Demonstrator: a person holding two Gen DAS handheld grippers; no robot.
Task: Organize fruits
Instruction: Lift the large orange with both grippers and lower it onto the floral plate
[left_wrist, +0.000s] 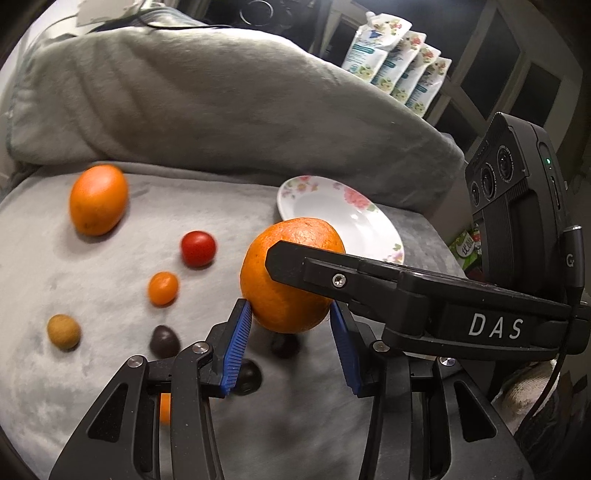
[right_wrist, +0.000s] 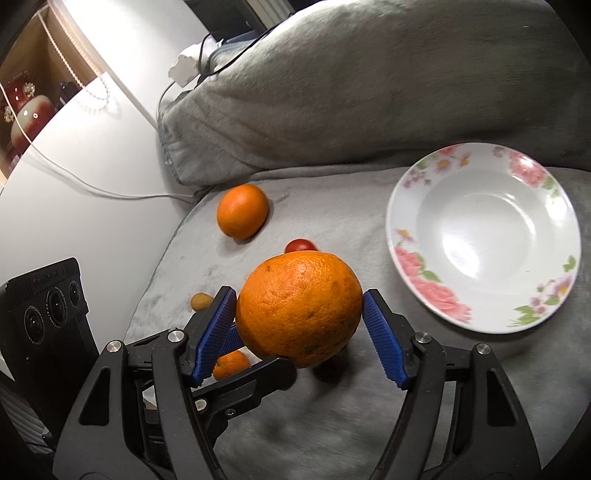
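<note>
A large orange (left_wrist: 290, 275) (right_wrist: 299, 308) is held above the grey blanket between both grippers. My left gripper (left_wrist: 291, 317) has its blue pads against the orange's lower part. My right gripper (right_wrist: 299, 306) has its blue pads on both sides of the same orange; one of its fingers (left_wrist: 306, 267) crosses the fruit in the left wrist view. A floral white plate (left_wrist: 384, 221) (right_wrist: 436, 236) lies empty to the right. A second orange (left_wrist: 98, 199) (right_wrist: 242, 210), a red tomato (left_wrist: 198, 248) (right_wrist: 301, 245), a small orange tomato (left_wrist: 163, 288), a tan round fruit (left_wrist: 63, 331) (right_wrist: 201, 301) and dark fruits (left_wrist: 164, 339) lie on the blanket.
A thick grey pillow (left_wrist: 207, 96) (right_wrist: 351, 81) lies behind the fruits. Refill pouches (left_wrist: 399, 62) stand at the back right. A white surface with cables (right_wrist: 85, 155) borders the blanket on the left. A small orange fruit (right_wrist: 231, 363) lies under my right gripper.
</note>
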